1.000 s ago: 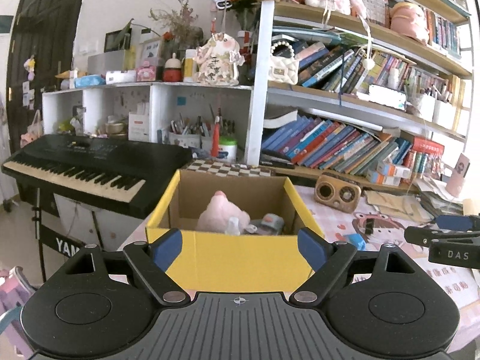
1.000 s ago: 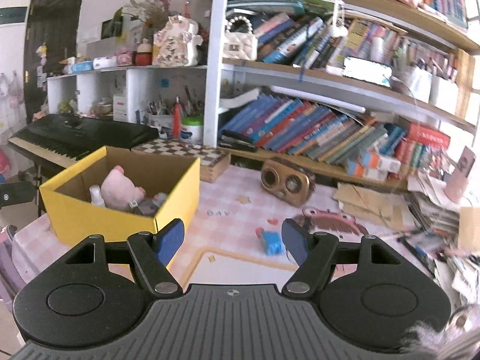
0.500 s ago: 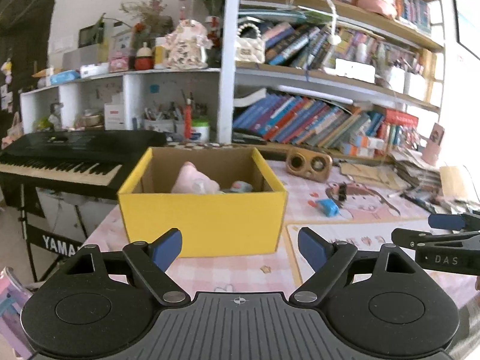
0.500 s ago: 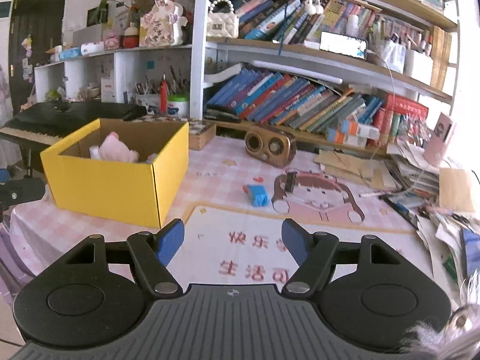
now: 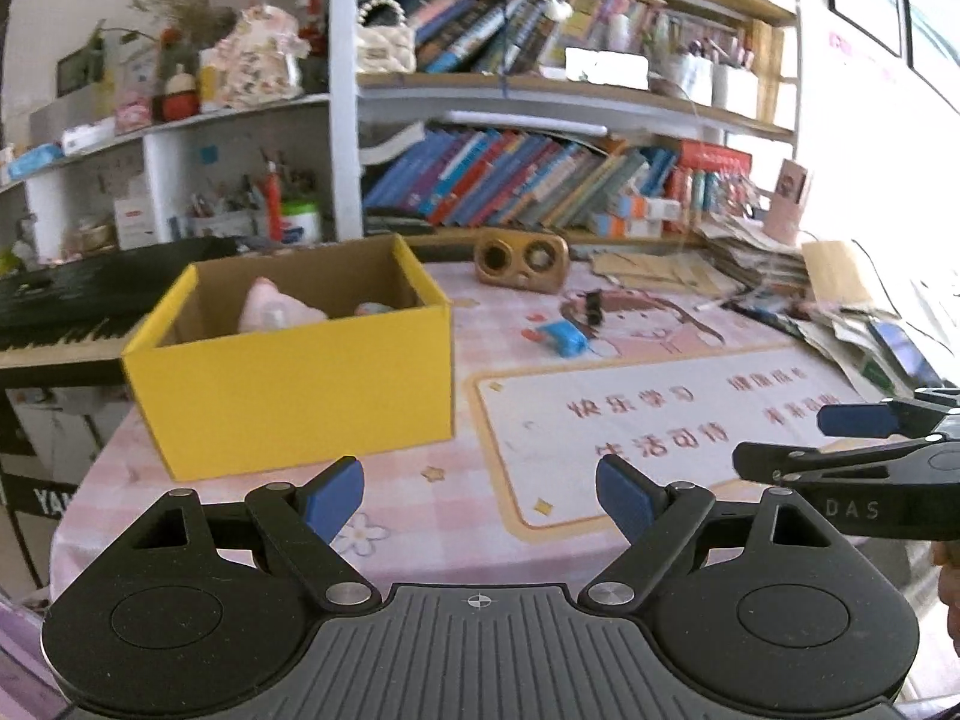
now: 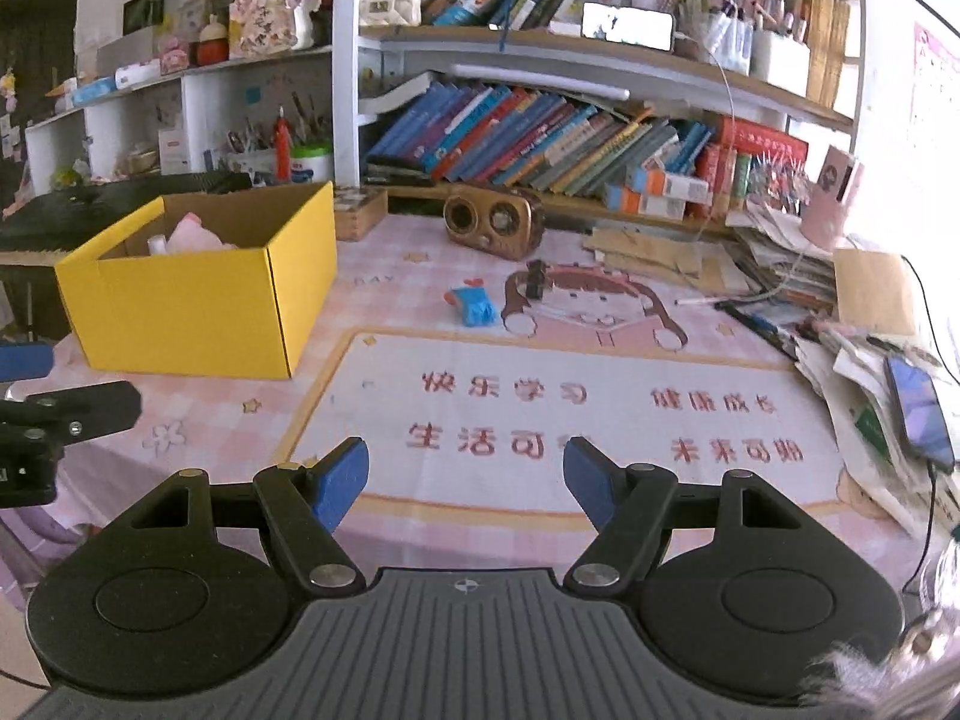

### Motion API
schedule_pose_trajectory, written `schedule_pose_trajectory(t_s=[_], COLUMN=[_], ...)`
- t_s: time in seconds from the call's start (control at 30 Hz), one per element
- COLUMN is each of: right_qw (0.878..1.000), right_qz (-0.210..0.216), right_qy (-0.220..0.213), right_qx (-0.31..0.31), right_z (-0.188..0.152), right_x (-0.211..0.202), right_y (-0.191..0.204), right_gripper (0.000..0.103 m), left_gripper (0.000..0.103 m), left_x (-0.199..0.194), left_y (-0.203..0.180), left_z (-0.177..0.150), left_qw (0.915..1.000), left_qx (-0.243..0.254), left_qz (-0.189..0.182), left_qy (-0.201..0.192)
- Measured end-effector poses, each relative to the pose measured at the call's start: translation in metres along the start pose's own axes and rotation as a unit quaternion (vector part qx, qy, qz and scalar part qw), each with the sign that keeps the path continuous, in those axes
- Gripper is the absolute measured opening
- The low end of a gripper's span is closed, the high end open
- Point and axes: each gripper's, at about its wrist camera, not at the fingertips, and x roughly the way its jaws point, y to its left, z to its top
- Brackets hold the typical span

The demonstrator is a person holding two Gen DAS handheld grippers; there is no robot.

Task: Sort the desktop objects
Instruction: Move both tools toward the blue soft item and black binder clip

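Both the left tongs and the right tongs stand apart with nothing between them, over the near bench. The yellow box sits far left; a small blue toy lies right of it.

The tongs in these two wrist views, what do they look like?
Both left tongs and right tongs are matte black: ribbed centre plate, two round discs, angular linkage arms with silver pins, blue pads at the tips. The right one's side reads "DAS".
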Motion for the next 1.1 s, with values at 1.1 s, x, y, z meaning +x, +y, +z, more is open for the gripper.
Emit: schedule_pose_trajectory(t_s=[1.1], right_qw=[0.997], right_qz=[-0.049], right_qy=[0.050], right_qx=[0.032], right_z=[-0.004], right_x=[0.021], right_y=[-0.059], right_gripper=[0.071], left_gripper=[0.088], left_x=[0.057], left_y=[-0.051], left_z=[0.018], left_qw=[0.9964], left_qx=[0.029], left_qz=[-0.070], left_qy=[0.039])
